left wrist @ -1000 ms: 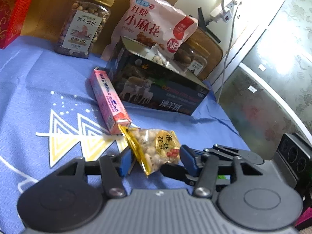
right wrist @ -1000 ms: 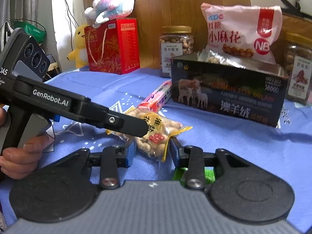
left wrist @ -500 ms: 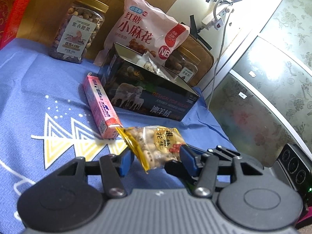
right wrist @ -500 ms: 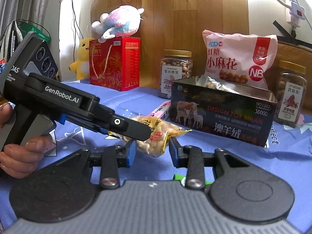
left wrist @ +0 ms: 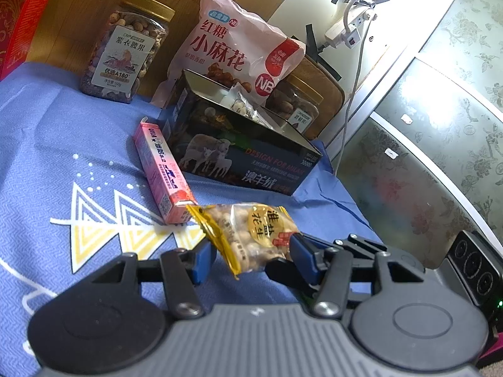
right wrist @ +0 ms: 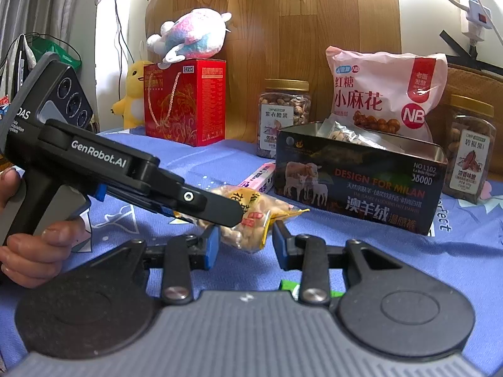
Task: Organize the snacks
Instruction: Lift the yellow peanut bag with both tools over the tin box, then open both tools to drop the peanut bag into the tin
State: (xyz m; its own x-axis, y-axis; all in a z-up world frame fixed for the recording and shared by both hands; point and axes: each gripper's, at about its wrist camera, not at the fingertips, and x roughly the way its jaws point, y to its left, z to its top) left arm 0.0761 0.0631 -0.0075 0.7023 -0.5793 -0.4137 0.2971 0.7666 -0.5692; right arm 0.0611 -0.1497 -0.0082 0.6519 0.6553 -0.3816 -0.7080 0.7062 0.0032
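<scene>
My left gripper (left wrist: 248, 256) is clamped on the peanut packet (left wrist: 251, 235), raised over the cloth's near edge. Right gripper (right wrist: 245, 248) jaws apart. Box (right wrist: 358, 185) holds one packet; pink carton (left wrist: 163, 172) remains.

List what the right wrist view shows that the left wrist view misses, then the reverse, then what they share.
Only the right wrist view: a pastel plush toy lying on top of a red gift box, a yellow plush beside it, and a person's hand on a handle.
Only the left wrist view: patterned glass panels at the right.
Both: the peanut packet, the dark tin, the pink snack bag, the pink carton, a nut jar and the blue cloth.
</scene>
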